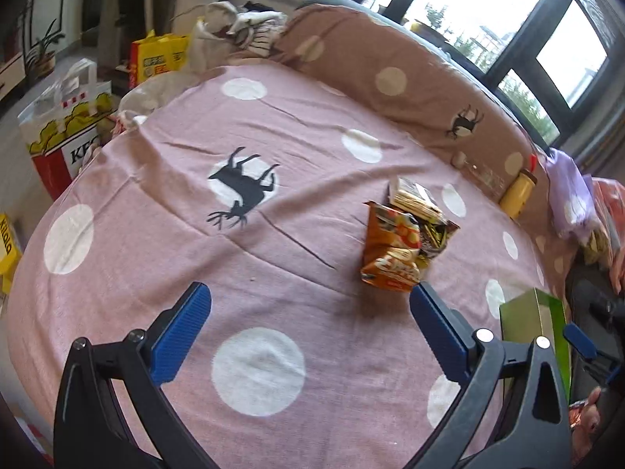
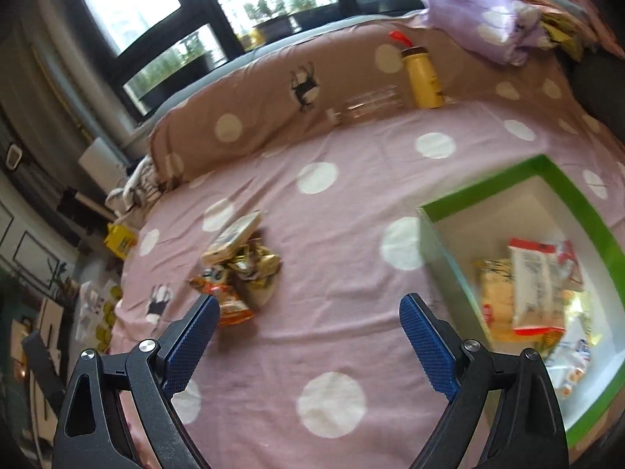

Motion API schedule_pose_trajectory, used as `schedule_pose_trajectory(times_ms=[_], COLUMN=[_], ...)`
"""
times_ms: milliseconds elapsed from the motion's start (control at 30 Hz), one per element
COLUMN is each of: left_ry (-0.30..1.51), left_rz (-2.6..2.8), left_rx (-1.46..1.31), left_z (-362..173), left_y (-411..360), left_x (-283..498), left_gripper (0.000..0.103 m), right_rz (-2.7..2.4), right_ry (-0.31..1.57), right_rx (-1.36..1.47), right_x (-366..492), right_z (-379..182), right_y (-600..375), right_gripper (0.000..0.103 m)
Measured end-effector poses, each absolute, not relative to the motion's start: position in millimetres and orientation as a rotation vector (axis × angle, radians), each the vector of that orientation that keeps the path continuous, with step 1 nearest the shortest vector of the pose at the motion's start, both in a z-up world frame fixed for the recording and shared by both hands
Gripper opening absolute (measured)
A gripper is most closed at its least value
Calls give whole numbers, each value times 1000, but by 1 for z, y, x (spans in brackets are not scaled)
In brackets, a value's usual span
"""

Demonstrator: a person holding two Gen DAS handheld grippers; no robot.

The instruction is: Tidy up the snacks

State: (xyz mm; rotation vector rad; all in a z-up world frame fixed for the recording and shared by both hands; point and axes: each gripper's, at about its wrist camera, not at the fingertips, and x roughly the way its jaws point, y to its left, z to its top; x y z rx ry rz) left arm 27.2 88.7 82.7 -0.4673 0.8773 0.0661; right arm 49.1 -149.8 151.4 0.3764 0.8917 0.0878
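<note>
A small pile of snack packets lies on the pink dotted bedsheet: an orange packet (image 1: 390,252) in front, gold and dark packets (image 1: 420,203) behind it. The pile also shows in the right wrist view (image 2: 238,265). A green box (image 2: 578,203) with a white inside holds several snack packets (image 2: 535,285); its corner shows in the left wrist view (image 1: 535,316). My left gripper (image 1: 310,293) is open and empty, with the orange packet just beyond its right finger. My right gripper (image 2: 308,305) is open and empty between the pile and the box.
A yellow bottle with a red cap (image 2: 424,78) and a clear bottle (image 2: 367,107) lie against the brown dotted pillow (image 2: 273,93). Purple cloth (image 2: 488,19) is at the back right. A KFC bag (image 1: 66,125) and a yellow bag (image 1: 156,58) stand beside the bed.
</note>
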Motion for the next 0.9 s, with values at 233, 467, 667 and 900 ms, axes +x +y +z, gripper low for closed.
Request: schedule_pose_trajectory(times_ms=[233,467,667,900], left_ry=[896,922,931,935], left_rz=[105,129,138,126], left_rx=[-520,-526,-544,-539], left_z=[79,75,72,74], left_y=[101,108,114,111], left_x=[26,28,29,28], left_gripper=[102,102,102,102], right_rz=[88,-11,-21,37], right_ry=[1048,1150,1218,1088], right_rx=[230,102,160,178], right_x=[156,232,242,201], right_z=[135,88,60,103], right_y=[-77,-33,-39,-60], right_gripper=[93,93,55,50])
